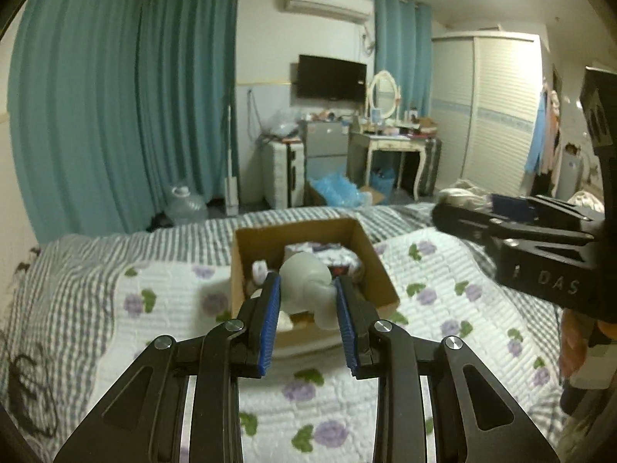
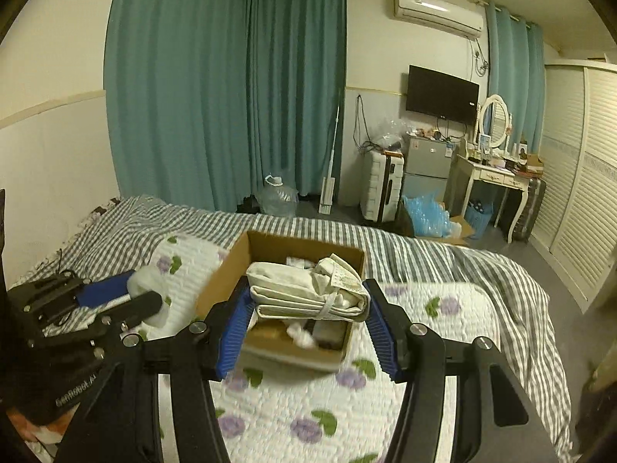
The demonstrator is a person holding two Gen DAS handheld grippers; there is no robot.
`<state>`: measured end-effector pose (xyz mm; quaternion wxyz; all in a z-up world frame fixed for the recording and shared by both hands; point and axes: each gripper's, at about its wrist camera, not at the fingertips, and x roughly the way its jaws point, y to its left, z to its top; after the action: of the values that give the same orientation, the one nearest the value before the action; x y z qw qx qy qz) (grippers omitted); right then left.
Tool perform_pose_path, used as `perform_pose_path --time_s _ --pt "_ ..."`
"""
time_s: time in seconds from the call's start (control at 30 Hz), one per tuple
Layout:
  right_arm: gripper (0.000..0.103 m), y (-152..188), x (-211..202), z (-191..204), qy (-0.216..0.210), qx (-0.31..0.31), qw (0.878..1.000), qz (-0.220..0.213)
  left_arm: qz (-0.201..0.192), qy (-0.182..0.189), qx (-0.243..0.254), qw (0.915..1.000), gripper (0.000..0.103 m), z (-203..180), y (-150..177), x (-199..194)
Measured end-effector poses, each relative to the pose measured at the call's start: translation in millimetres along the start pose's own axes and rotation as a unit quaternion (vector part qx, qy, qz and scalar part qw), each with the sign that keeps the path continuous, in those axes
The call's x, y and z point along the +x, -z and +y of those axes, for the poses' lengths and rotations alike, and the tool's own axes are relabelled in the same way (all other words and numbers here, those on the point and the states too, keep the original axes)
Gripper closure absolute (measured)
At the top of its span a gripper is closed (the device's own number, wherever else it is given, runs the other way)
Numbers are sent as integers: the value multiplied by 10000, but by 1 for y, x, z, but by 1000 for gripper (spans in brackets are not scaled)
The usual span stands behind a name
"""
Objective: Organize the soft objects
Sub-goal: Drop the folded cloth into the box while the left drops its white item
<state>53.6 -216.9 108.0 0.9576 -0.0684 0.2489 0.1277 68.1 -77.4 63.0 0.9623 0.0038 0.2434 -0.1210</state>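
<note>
A brown cardboard box (image 1: 368, 254) stands on the bed with soft items inside; it also shows in the right wrist view (image 2: 223, 274). My left gripper (image 1: 307, 289) is shut on a pale grey plush toy (image 1: 306, 283) and holds it over the box's near side. My right gripper (image 2: 304, 301) is shut on a folded cream cloth bundle (image 2: 304, 289) and holds it above the box. The left gripper also shows at the left of the right wrist view (image 2: 127, 301), gripping the white plush (image 2: 148, 281). The right gripper shows at the right of the left wrist view (image 1: 462, 216).
The bed carries a white floral quilt (image 1: 308, 393) over a grey striped sheet (image 1: 77, 262). Beyond the bed stand teal curtains (image 2: 231, 88), a water jug (image 2: 277, 196), a suitcase (image 2: 380, 185), a small fridge (image 2: 428, 169), a dressing table (image 2: 497, 181) and a wardrobe (image 2: 582, 193).
</note>
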Motion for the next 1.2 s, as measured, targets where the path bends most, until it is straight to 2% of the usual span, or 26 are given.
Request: perform_pose_path --time_s 0.27,0.47,0.63,0.7,0.73,0.77,0.8,0.83,0.97,1.1,1.2 --pt "47 -13 95 -14 -254 139 9987 417 424 -88 185 9989 75 7 -6 95" --pt "47 13 157 -33 -335 164 9963 768 773 -129 256 9966 70 11 19 150" --pt "45 30 190 -47 -534 304 9935 954 987 -126 220 9948 67 11 31 174" --pt "45 34 196 -50 -613 369 9929 948 1003 -159 268 9945 64 9 32 178" --pt "44 35 197 -51 -632 388 9929 925 997 -255 318 9942 55 8 34 180" --pt "37 36 199 -51 -685 402 9926 916 993 -299 342 9940 49 8 33 181" --pt "31 36 201 -52 -734 428 9922 915 953 -391 386 9939 38 7 34 179" --pt "20 37 203 -53 -753 452 9919 917 894 -442 414 9942 33 6 35 177" --pt "12 34 199 -55 -702 481 9928 842 777 -587 469 9941 30 5 34 163" --pt "12 28 182 -63 -597 642 9934 745 613 -724 386 9947 30 9 25 143" --pt "12 20 157 -66 -479 659 9946 642 308 -738 301 9963 30 9 7 110"
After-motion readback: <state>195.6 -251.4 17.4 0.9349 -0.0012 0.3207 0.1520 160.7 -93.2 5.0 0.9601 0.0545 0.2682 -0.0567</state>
